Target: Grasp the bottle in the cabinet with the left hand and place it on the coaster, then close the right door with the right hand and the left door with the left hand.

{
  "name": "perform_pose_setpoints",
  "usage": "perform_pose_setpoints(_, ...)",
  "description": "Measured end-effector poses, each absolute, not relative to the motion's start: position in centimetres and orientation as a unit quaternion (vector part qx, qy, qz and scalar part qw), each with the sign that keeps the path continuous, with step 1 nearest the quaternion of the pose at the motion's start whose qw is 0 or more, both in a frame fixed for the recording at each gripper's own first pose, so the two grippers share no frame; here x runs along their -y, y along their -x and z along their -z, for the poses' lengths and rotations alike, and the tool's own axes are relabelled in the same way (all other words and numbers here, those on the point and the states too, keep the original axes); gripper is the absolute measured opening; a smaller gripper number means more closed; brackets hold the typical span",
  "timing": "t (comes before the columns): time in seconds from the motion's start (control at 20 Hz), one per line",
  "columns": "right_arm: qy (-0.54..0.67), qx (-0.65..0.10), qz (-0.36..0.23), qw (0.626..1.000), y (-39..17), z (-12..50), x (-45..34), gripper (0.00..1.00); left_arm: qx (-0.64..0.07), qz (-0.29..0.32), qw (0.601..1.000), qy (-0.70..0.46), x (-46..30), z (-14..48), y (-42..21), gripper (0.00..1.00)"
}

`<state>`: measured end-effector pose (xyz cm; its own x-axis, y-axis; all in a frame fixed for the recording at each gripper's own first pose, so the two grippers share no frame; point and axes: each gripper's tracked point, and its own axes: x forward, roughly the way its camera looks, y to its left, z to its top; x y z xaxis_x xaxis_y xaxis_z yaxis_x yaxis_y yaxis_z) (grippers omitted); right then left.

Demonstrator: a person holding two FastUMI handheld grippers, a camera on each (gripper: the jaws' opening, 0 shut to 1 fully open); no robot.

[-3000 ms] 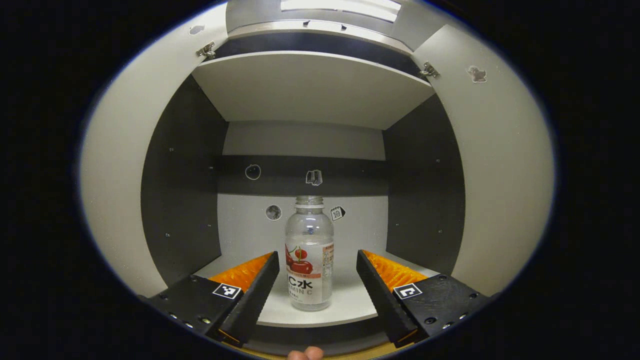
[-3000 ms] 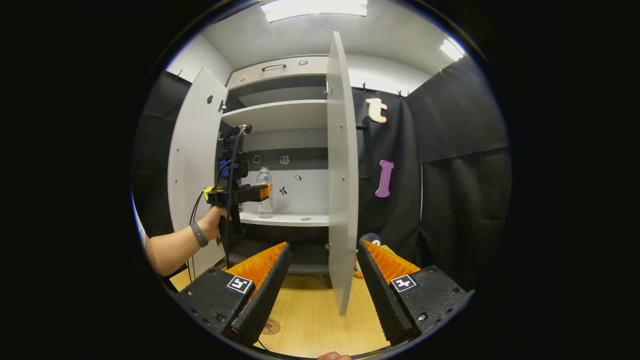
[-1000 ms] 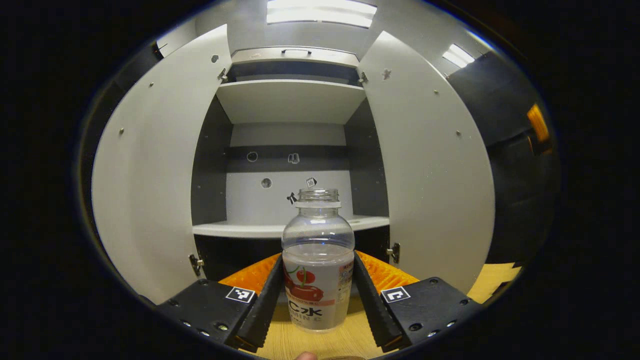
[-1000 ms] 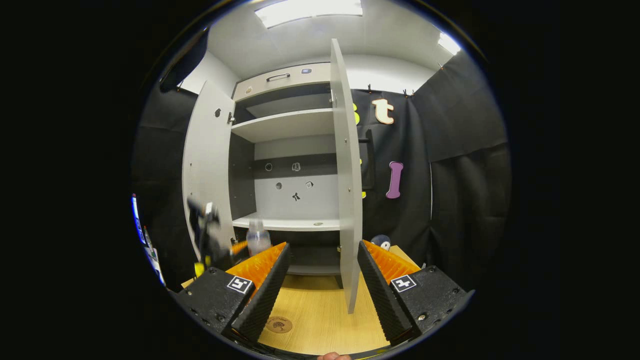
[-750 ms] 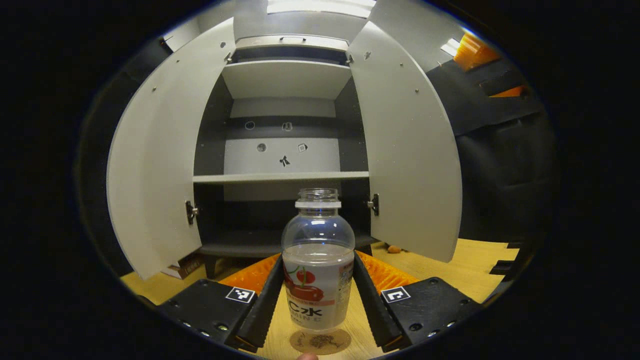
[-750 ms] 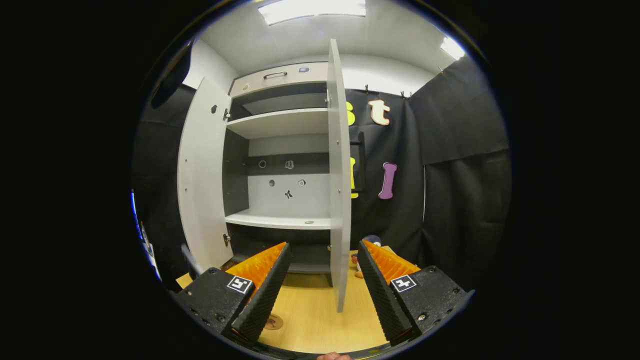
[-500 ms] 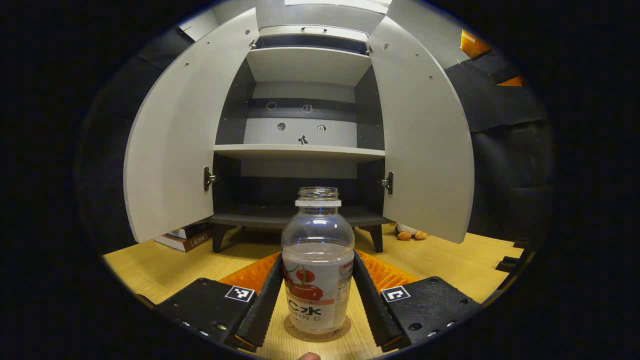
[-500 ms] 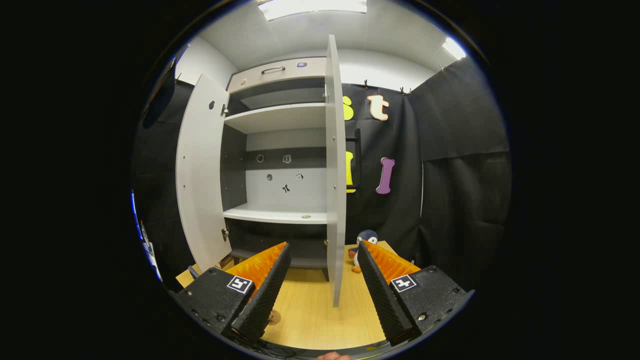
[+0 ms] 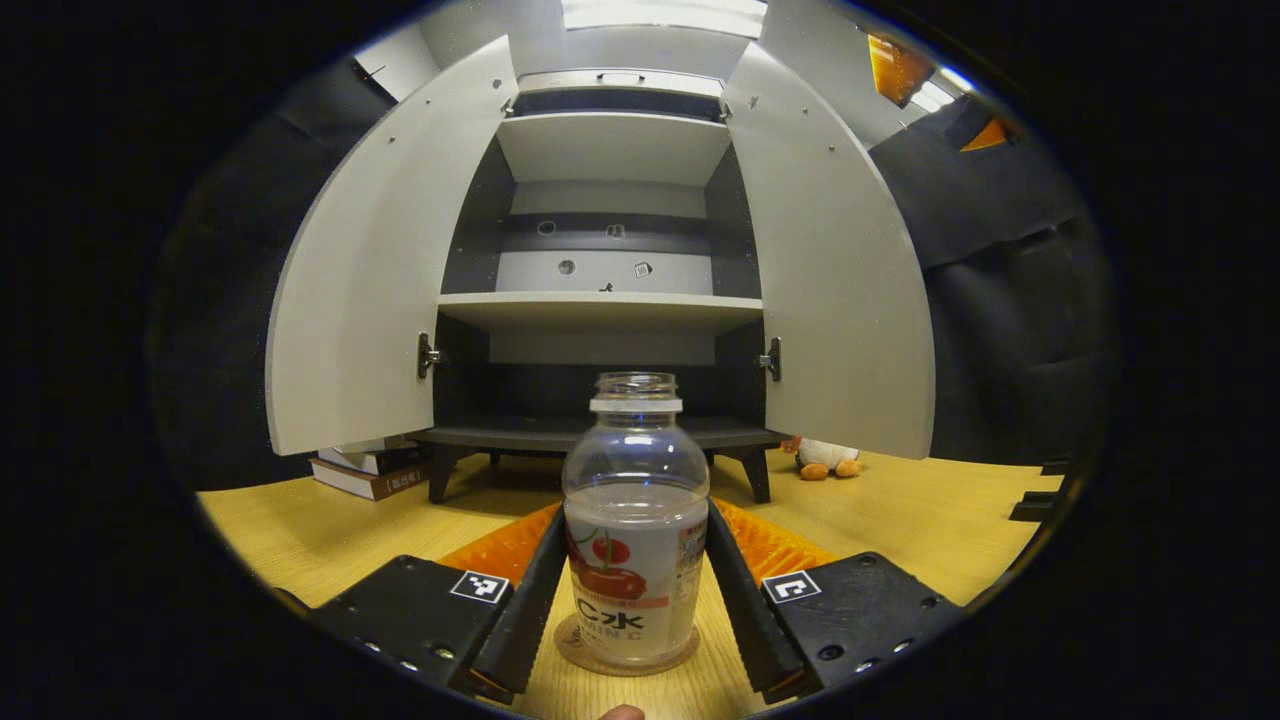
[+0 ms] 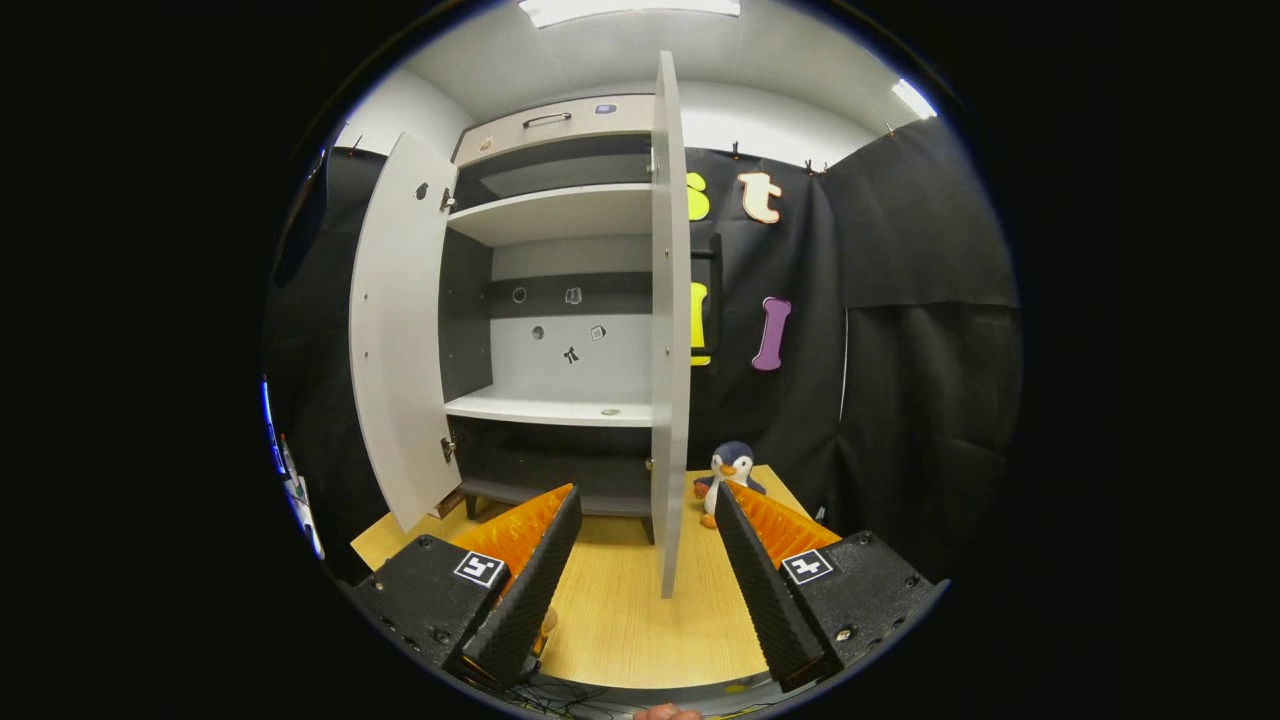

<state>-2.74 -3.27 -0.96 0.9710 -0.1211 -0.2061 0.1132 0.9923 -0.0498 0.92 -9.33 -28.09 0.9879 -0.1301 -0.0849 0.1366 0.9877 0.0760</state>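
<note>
Left gripper (image 9: 632, 590) is shown clamped on the bottle (image 9: 632, 545), apparently seated on the coaster (image 9: 627, 655) before the cabinet (image 9: 605, 310). Right gripper (image 10: 640, 560) is held open beside the right door (image 10: 668, 330). Tipping is risked if release is skewed.

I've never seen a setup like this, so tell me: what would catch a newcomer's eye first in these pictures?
Probably the clear bottle up close in the left gripper view, standing on a round coaster on the wooden table, clamped by the left tool. Behind it a tall cabinet gapes with both doors open. In the right gripper view, a toy penguin stands beside the right door.
</note>
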Motion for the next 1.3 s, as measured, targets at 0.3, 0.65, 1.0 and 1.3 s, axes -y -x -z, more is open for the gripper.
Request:
perform_pose_setpoints(0.3,0.019,-0.111,0.041,0.993,2.0,1.4,2.9,0.83,-0.049,0.052,0.997,-0.034,8.9,28.6,-0.9,0.80)
perform_pose_setpoints(0.65,0.002,-0.105,0.028,0.994,1.7,1.6,2.8,0.83,-0.037,0.053,0.998,-0.028,8.2,24.9,0.1,0.96)
perform_pose_setpoints(1.0,-0.020,-0.059,0.035,0.997,1.9,0.3,4.6,0.83,-0.025,0.093,0.995,-0.030,8.8,15.5,0.8,0.95)
perform_pose_setpoints(1.3,-0.016,0.016,0.046,0.999,0.5,-3.3,6.8,0.83,-0.035,0.115,0.993,0.020,10.0,7.6,0.9,0.94)
